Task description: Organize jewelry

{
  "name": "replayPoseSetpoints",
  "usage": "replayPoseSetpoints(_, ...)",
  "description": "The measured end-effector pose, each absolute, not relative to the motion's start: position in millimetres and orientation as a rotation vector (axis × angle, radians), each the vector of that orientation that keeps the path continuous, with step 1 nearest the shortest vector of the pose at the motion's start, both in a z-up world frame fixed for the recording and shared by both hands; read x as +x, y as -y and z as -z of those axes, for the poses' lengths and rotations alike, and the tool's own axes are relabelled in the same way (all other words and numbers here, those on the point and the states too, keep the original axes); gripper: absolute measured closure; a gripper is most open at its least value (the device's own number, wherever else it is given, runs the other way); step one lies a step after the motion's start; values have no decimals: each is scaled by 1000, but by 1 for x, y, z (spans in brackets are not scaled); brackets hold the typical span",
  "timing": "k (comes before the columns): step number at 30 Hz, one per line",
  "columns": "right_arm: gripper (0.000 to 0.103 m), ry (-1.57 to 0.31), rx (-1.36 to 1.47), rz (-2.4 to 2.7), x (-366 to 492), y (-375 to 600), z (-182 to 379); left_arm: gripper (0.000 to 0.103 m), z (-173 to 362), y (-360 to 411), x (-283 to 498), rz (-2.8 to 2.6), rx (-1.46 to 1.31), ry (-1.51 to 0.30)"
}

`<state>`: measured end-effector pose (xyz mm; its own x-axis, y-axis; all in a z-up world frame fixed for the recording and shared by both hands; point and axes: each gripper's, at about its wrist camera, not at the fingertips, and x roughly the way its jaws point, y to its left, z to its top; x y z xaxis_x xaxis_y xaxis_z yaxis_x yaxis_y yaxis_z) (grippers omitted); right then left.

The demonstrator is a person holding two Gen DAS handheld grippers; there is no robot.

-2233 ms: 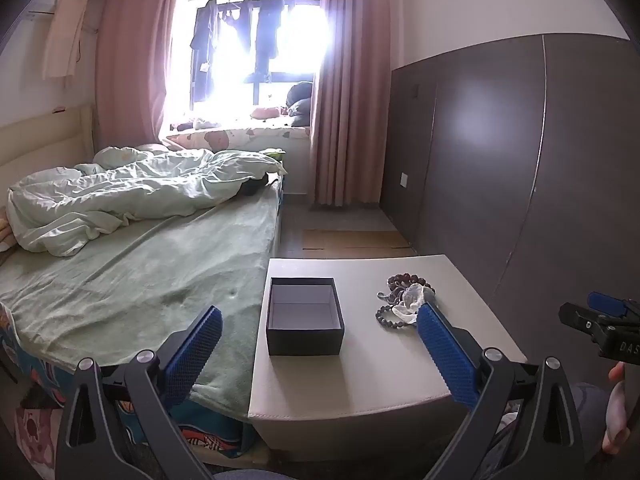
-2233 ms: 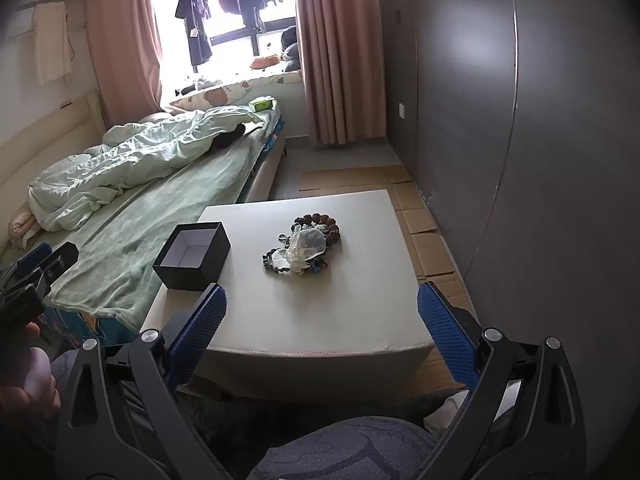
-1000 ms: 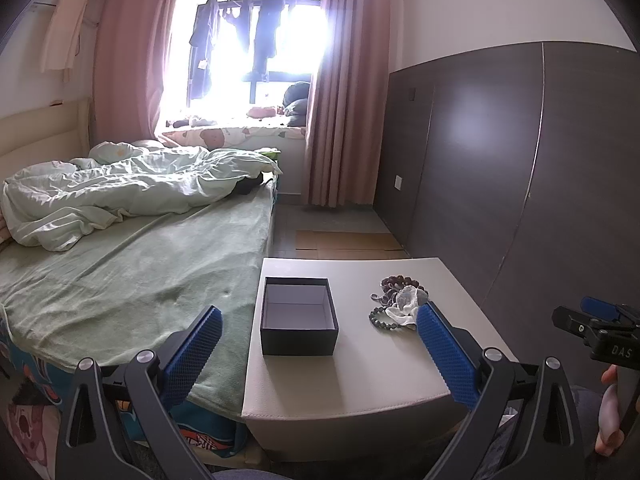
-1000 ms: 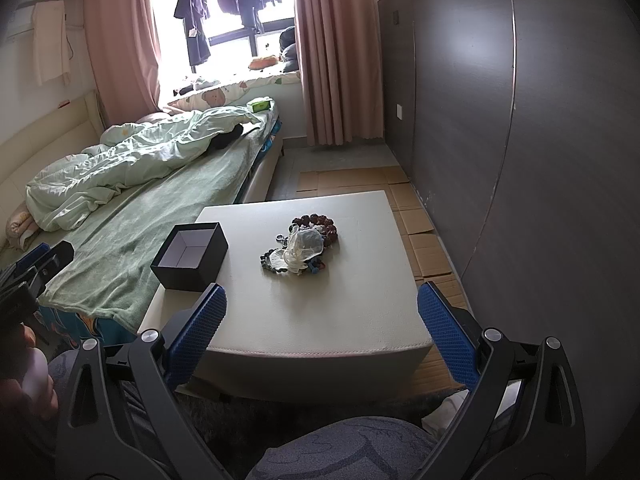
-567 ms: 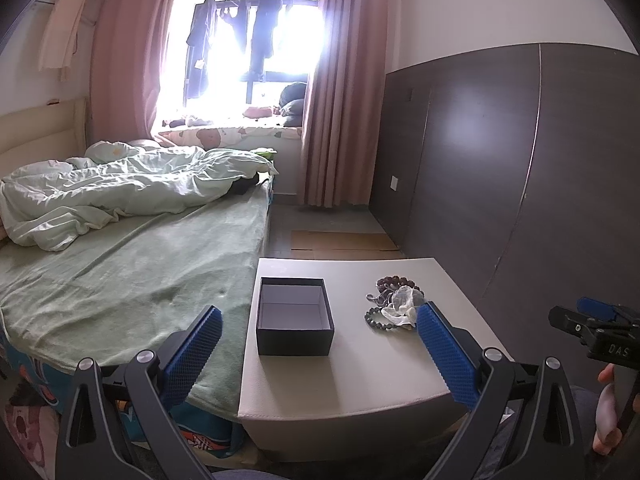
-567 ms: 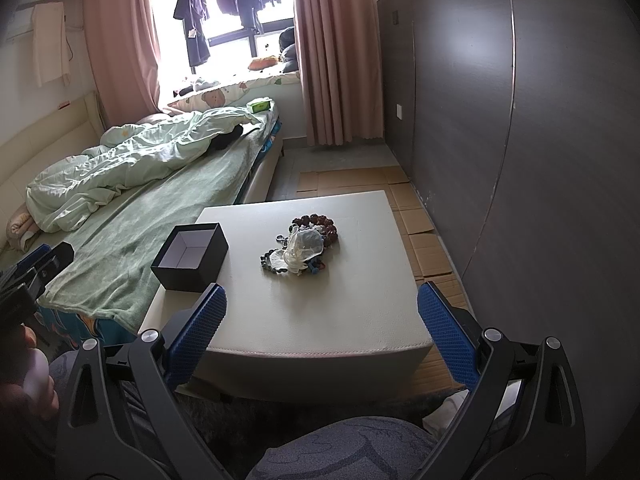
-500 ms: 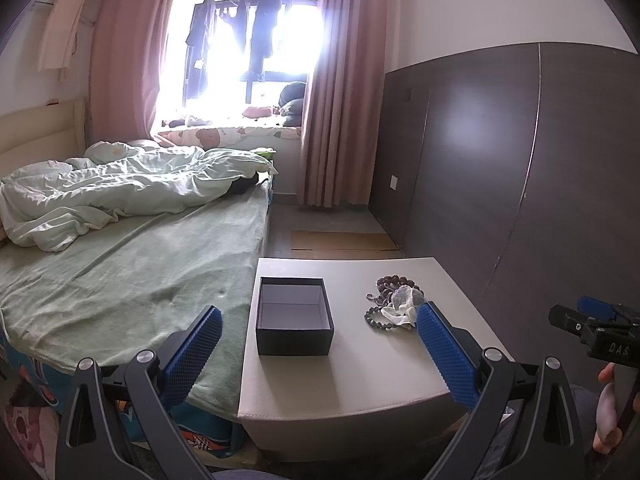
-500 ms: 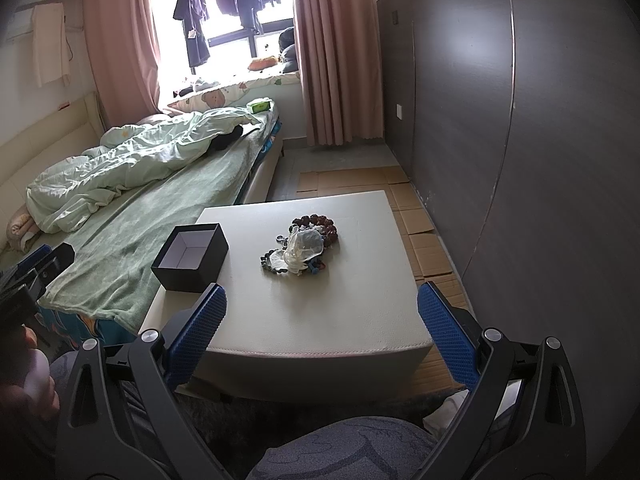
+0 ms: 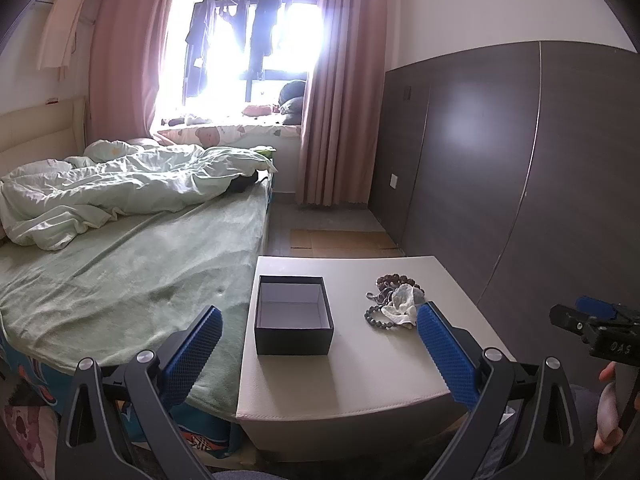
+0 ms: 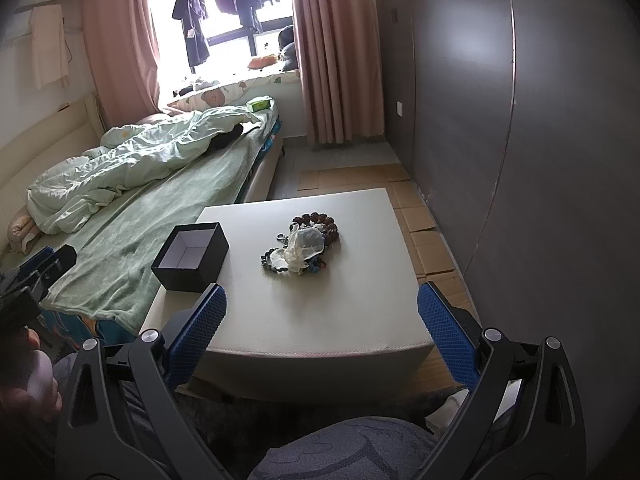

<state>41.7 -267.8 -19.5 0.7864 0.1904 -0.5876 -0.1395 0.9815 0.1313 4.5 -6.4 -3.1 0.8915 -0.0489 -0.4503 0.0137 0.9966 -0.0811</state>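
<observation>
Both tools hung short of the pale table [image 10: 304, 320]; nothing had been picked up. The left gripper [image 9: 318, 346] stood wide apart and empty, lined up roughly with the black box [image 9: 294, 338]; the right gripper [image 10: 320, 322] was likewise spread wide and empty, aimed at the jewelry pile [image 10: 302, 246].

The pile lay near the table's middle: beaded bracelets tangled with a crumpled white pouch [image 10: 304, 244], apparently lying partly over the strands. The box sat open and looked empty, at the table's bed-side edge, well apart from the pile.

Judgement on the step in hand: the right tool should descend on 1 exposed strand at the pile's rim, not the pouch, closing across the beads so that they did not roll out; lifting slowly would show whether other strands were snagged. The left tool could steady the box.

Room: open tabletop surrounded the pile on all sides; the dark wall panel [image 10: 520, 160] stood beyond the table's right edge; the bed [image 9: 120, 272] abutted the left edge, so a nudged box might slide off toward it.
</observation>
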Motion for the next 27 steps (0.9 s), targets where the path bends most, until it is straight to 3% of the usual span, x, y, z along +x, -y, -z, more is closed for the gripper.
replayPoseSetpoints(16,7,-747,125,-154,86,267,49,9,35,8,58,45,-35,-554)
replayPoseSetpoints(27,7,-836,273,-180,162,281,50,21,32,34,135,189,-43,-671)
